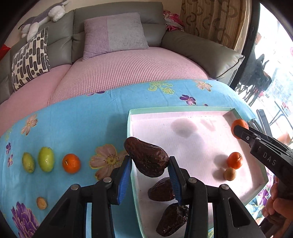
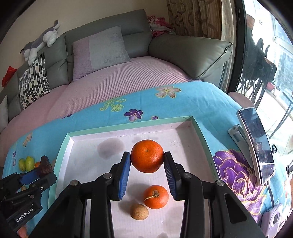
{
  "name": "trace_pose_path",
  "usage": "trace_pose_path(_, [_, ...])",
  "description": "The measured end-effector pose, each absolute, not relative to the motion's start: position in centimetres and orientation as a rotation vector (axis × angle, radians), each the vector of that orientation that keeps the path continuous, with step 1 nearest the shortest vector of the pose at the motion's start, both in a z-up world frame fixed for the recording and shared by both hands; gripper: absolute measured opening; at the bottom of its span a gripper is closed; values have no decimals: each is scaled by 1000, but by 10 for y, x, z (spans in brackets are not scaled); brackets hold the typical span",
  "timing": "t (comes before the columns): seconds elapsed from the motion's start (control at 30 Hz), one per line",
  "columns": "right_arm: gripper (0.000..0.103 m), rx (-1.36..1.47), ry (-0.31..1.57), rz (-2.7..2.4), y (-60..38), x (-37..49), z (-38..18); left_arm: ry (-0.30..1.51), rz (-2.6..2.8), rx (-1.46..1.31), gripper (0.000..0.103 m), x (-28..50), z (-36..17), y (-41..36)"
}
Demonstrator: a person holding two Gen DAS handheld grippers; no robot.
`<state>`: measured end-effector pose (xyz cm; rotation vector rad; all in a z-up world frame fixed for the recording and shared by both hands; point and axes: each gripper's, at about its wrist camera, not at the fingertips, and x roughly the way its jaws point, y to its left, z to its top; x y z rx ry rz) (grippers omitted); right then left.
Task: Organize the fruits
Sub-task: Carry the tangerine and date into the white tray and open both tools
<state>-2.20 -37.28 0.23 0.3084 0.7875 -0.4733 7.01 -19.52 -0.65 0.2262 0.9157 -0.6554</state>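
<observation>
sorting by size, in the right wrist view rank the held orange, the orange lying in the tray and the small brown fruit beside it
1. Held orange, largest, though raised nearer the camera, so partly unsure.
2. Orange in the tray.
3. Small brown fruit, smallest.

A sky-blue cloth (image 2: 192, 104) printed with pink, purple and yellow-green flowers frames a mint-green-rimmed tray (image 2: 128, 126) with a white floor. Inside the tray lie a bright tangerine (image 2: 156, 196), a tan longan (image 2: 139, 211) and two wrinkled dark-brown avocados (image 1: 161, 189). Left of the tray sit two yellow-green fruits (image 1: 46, 159) and an orange one (image 1: 71, 163). Behind the tray: a pink waffle-textured cover (image 1: 128, 69), a grey sofa (image 1: 119, 12), a lilac-and-grey cushion (image 1: 115, 33) and a white cushion with black dashes (image 1: 30, 58).
</observation>
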Motion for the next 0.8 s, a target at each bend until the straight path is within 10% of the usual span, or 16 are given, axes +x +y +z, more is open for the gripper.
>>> trace_pose_path(0.8, [39,340,886,-477,-386,-6,-40,1000,-658,308,43,86,-43,-240])
